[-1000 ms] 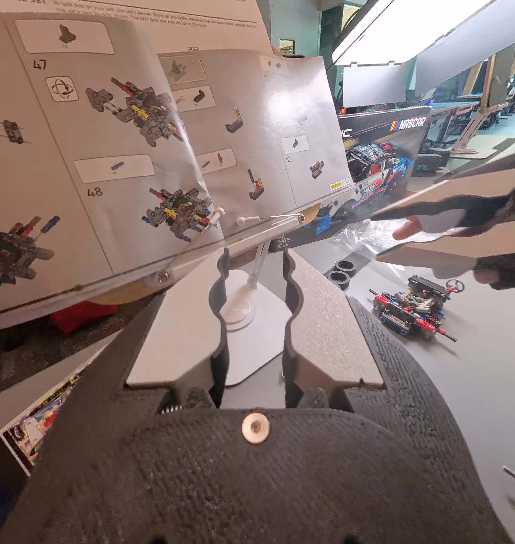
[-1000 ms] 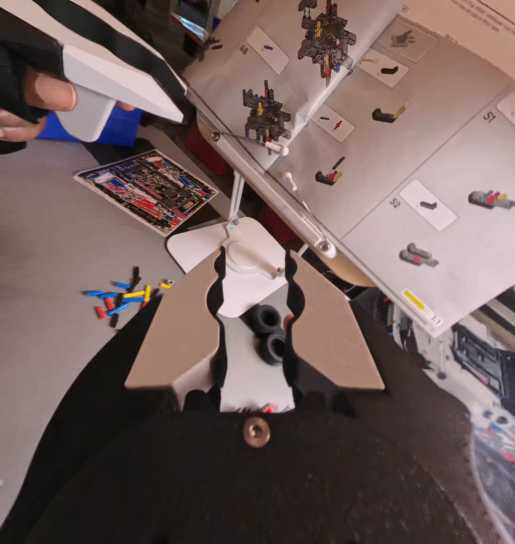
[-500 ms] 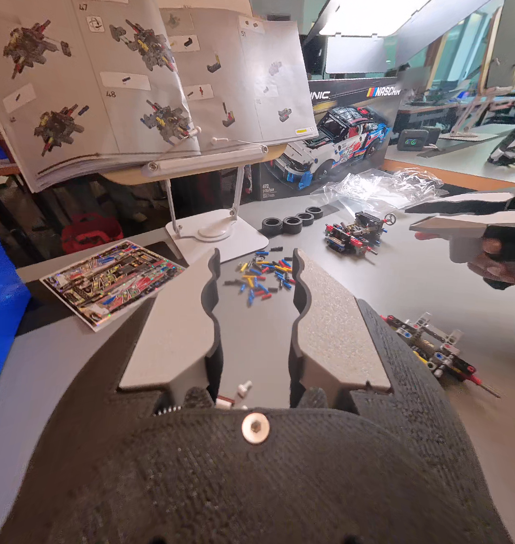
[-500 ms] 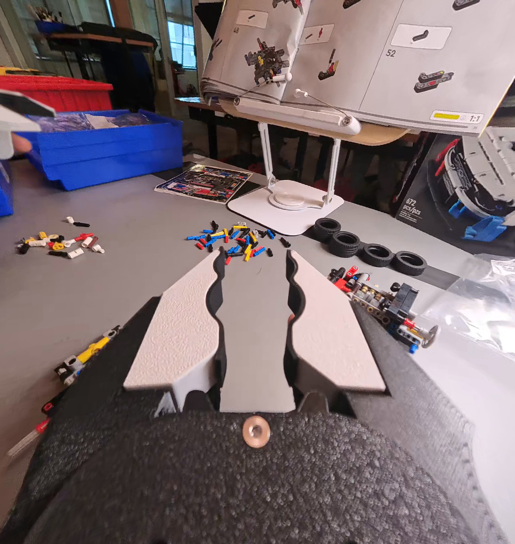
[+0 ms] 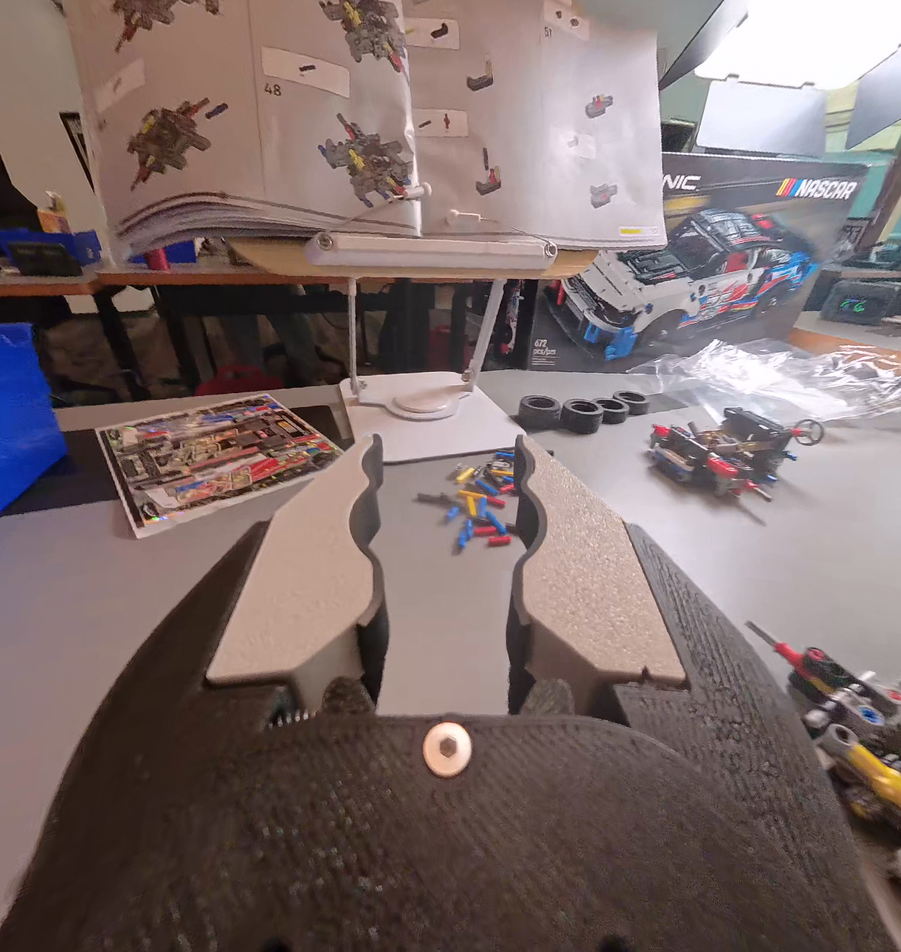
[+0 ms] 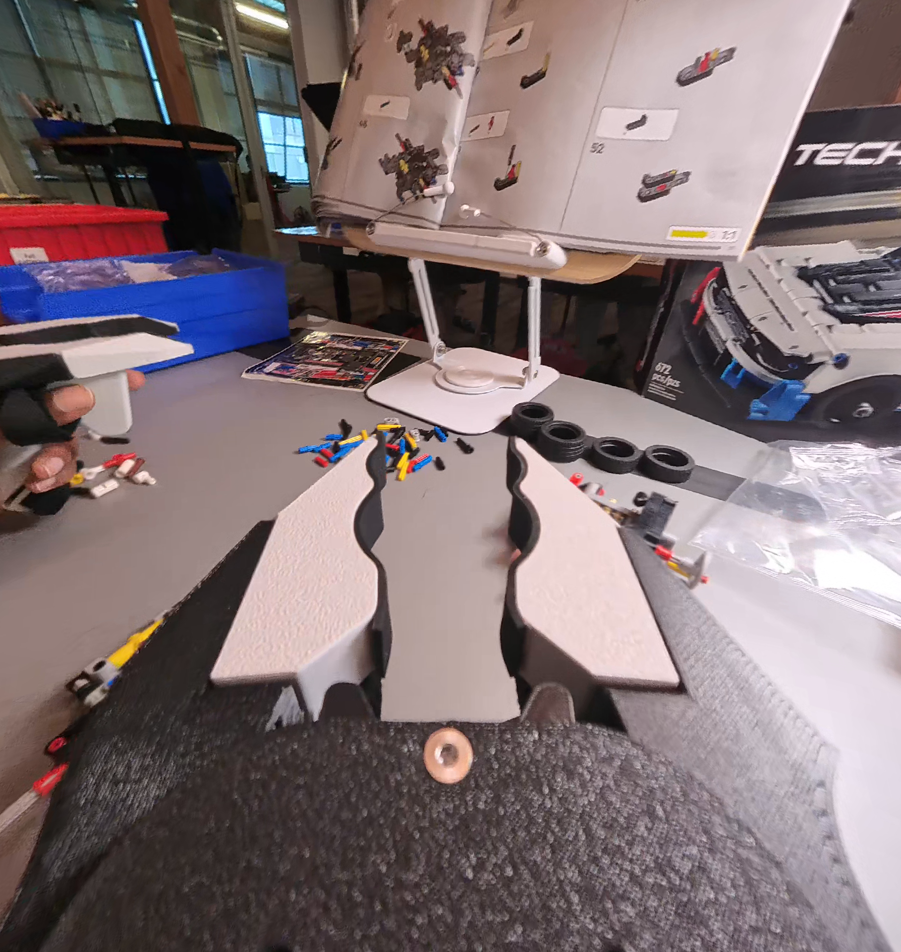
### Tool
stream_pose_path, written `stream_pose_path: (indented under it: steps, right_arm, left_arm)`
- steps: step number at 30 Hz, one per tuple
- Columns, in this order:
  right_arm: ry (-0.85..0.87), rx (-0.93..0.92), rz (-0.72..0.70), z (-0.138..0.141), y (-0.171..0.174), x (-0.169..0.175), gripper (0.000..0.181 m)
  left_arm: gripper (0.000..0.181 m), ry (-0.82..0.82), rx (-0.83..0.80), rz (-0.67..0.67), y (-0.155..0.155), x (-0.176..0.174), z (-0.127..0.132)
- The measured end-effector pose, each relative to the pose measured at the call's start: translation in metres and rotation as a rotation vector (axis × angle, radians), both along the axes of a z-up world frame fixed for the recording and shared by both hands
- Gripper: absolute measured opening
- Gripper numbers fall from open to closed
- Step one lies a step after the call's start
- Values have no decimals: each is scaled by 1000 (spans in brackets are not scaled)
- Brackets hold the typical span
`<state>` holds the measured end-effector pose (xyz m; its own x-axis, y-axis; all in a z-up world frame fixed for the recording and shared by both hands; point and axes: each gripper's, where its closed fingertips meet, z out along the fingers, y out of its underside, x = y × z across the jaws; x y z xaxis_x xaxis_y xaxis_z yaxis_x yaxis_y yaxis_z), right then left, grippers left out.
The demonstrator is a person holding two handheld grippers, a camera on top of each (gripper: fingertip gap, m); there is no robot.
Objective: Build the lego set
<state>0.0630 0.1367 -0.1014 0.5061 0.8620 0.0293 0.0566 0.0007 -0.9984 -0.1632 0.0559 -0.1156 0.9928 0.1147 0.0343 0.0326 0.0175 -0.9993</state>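
Both the left tongs and the right tongs gape wide and empty, their wavy grainy fingers over the smooth grey counter. Small plastic pins lie scattered just beyond; four ribbed rubber tyres sit to the right.

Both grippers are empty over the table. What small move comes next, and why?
Probably ease the open left gripper forward and down to the pile of small pins just ahead. The right gripper is open too, and the manual shows pin steps.

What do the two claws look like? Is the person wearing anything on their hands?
Each claw has two pale grey, grainy fingers with wavy black inner edges, on a rough black body fastened by a silver screw. From the right wrist view, the left claw's pale grey handle is held by a hand in a black fingerless glove.
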Motion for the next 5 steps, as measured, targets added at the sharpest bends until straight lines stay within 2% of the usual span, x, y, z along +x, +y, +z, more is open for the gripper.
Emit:
stream_pose_path:
  steps: [5]
  right_arm:
    - [47, -50, -51, 2, 24, 21, 47]
  left_arm:
    - [52, -1, -26, -21, -4, -7, 4]
